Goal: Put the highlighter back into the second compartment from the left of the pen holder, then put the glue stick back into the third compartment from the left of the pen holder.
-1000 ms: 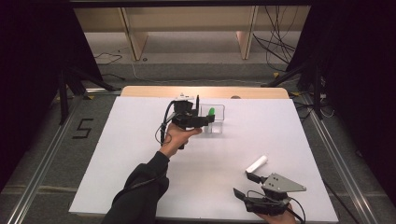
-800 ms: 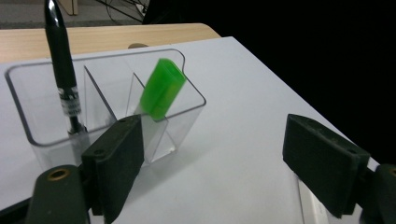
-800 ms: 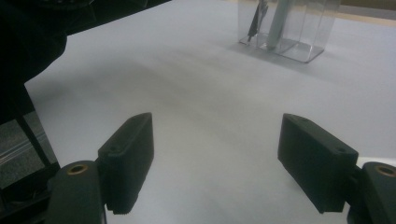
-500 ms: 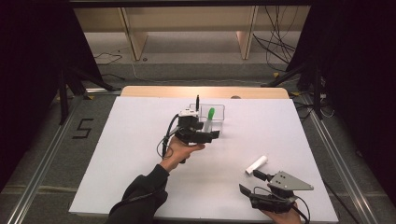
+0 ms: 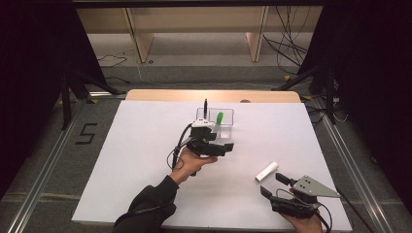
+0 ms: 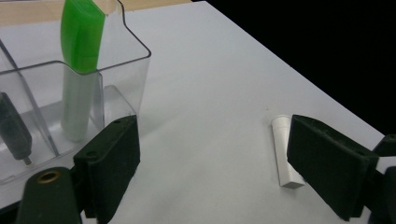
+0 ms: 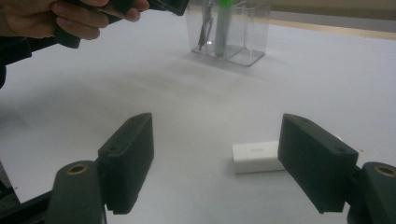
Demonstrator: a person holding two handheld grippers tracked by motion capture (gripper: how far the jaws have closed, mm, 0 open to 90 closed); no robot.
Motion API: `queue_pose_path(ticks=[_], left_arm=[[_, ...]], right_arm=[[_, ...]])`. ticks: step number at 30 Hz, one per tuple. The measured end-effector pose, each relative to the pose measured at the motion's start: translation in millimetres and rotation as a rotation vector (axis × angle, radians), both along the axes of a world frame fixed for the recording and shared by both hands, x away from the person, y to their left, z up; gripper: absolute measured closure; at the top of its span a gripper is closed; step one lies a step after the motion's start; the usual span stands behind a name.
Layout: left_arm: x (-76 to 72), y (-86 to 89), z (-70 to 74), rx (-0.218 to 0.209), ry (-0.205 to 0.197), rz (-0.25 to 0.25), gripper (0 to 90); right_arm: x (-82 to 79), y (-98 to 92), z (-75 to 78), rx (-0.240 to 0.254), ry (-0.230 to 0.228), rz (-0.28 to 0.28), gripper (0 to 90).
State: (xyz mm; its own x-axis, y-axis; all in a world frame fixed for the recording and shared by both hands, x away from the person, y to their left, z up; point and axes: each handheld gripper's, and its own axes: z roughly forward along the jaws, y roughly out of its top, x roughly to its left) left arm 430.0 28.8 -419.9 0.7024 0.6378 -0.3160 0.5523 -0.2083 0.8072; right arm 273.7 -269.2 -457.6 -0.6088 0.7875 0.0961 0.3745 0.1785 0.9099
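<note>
A clear plastic holder [image 5: 224, 122] stands on the white table at the far middle. A green-capped marker [image 6: 79, 56] stands upright in it, and a black pen [image 6: 14, 130] in the compartment beside it. My left gripper [image 5: 226, 146] hovers just in front of the holder [image 6: 126, 70]; its jaws have just been opening and stand open [image 6: 215, 140] with nothing between them. A short white stick [image 5: 267, 171] lies flat at the near right. My right gripper [image 5: 273, 185] sits open just short of it, and the stick [image 7: 256, 157] lies beyond the right jaw, untouched.
The white table top [image 5: 145, 155] spreads wide to the left of both hands. A wooden strip [image 5: 160, 95] runs along its far edge. The table's right edge [image 6: 299, 79] drops into darkness. The left hand [image 7: 70, 18] crosses the top left of the right gripper view.
My left gripper has drawn back from the holder toward the near side and slightly right, leaving the green marker standing inside. The right gripper has shifted a little to the right.
</note>
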Motion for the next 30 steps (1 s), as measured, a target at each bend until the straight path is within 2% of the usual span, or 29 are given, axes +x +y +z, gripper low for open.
queue_pose_path(ticks=[22, 30], left_arm=[[-16.3, -26.7, -10.4, 0.066, -0.004, -0.091, 16.0], [-23.7, -41.0, -16.7, 0.1, -0.011, -0.13, 16.0]], right_arm=[[-1.5, -9.4, 0.1, -0.008, -0.004, -0.036, 27.9], [-0.4, -18.0, 0.4, 0.005, -0.004, -0.073, 27.9]])
